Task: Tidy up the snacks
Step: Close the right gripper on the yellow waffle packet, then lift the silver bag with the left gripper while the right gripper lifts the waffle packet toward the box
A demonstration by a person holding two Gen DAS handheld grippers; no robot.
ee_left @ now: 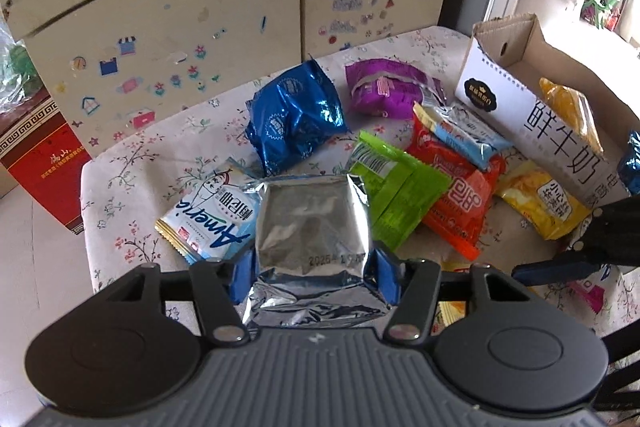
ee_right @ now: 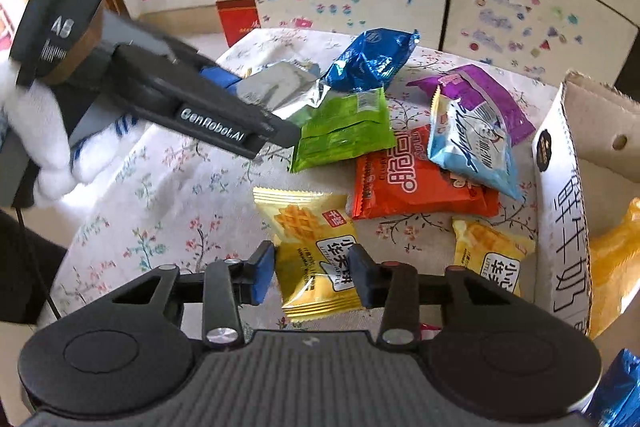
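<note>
The left gripper has its blue fingers pressed on either side of a silver pack, which stands up between them off the floral bench. Just past its left finger lies a pale blue pack; past its right finger lies a green pack, overlapping a red pack. Farther ahead of the fingers sit a dark blue pack and a purple pack. The right gripper has its fingers clamped narrow on the sides of a yellow waffle pack, holding it. Just right of its right finger lies a second yellow pack, and beyond that stands an open carton with another yellow pack inside; the carton's wall is just beside that second pack. Ahead of the right fingers the red pack lies under another pale blue pack and touches the green one. In the right wrist view a white-gloved hand carries the left gripper above the bench's far left side.
</note>
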